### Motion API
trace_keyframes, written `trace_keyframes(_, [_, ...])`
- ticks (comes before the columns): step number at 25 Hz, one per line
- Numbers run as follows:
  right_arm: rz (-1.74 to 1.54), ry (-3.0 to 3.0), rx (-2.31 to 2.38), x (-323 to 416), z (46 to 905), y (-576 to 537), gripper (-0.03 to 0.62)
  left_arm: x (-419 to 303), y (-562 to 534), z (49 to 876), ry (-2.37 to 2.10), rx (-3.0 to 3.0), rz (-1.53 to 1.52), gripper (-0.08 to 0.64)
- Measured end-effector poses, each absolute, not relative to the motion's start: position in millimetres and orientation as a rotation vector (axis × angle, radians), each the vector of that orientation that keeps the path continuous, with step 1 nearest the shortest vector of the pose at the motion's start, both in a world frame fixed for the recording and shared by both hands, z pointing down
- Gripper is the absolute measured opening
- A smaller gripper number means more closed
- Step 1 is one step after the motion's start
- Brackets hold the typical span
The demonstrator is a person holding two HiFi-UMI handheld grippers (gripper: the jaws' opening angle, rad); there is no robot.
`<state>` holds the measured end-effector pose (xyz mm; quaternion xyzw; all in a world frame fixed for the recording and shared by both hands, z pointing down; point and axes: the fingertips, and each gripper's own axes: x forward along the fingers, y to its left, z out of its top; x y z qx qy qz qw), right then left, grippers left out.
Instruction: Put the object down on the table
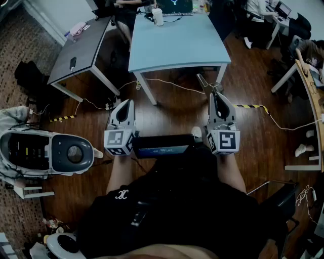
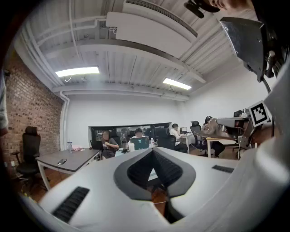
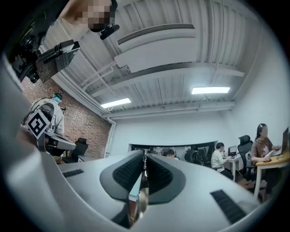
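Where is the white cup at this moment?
In the head view, the cup stands at the far end of the blue table, just left of the laptop.

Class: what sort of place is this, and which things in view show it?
Most likely a shared office or lab: a light blue table with a laptop, a person seated at a desk, and an office chair.

Table (image 1: 177, 45) ahead, desk (image 1: 76, 53) left of it, cup (image 1: 158, 16) on table

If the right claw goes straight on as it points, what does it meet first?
Likely the blue table, near its front right corner; the metal piece in the claw would touch first. Depth is unclear.
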<state>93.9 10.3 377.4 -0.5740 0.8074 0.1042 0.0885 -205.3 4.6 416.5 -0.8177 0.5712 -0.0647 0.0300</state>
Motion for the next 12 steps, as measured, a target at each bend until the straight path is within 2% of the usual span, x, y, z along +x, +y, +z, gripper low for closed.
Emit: trace_keyframes(12, [0.273,2.429,-1.640,101.6,394.8,-140.8,0.008,-201.9,-118.1,432.9,1.844,-2.464,-0.256,0.009])
